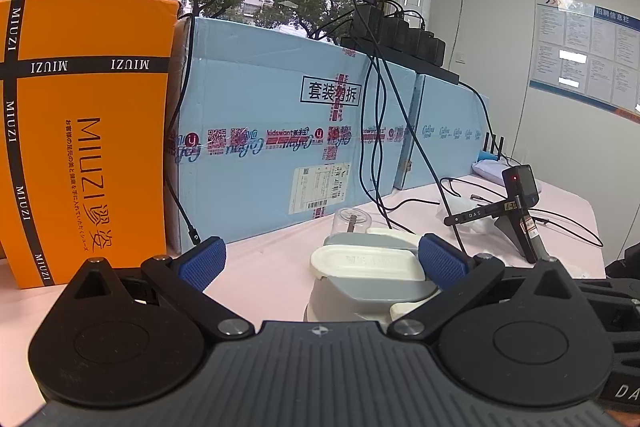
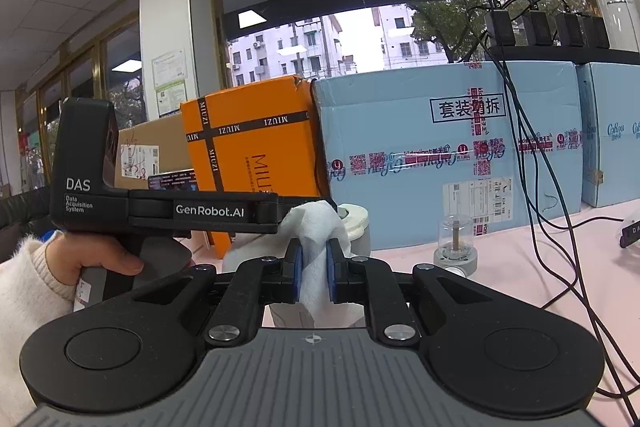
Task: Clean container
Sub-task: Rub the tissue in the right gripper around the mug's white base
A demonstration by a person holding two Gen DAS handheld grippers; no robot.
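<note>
A grey container (image 1: 372, 287) with a grey lid and cream latches stands on the pink table, just in front of my left gripper (image 1: 320, 263). The left gripper is open and empty, its blue pads (image 1: 200, 263) spread wide, the right pad against the container's lid. My right gripper (image 2: 314, 267) is shut on a white wipe (image 2: 316, 227) that sticks up between its blue pads. The container (image 2: 356, 223) shows partly behind the wipe in the right wrist view. The left gripper's body (image 2: 160, 203), held by a hand, crosses that view.
A small clear cup on a grey base (image 2: 456, 243), also seen as (image 1: 352, 221), stands behind the container. An orange MIUZI box (image 1: 80, 131) and blue cartons (image 1: 300, 131) wall the table's far side. Black cables (image 2: 552, 227) trail across the table. White tissue (image 1: 472, 215) lies at the right.
</note>
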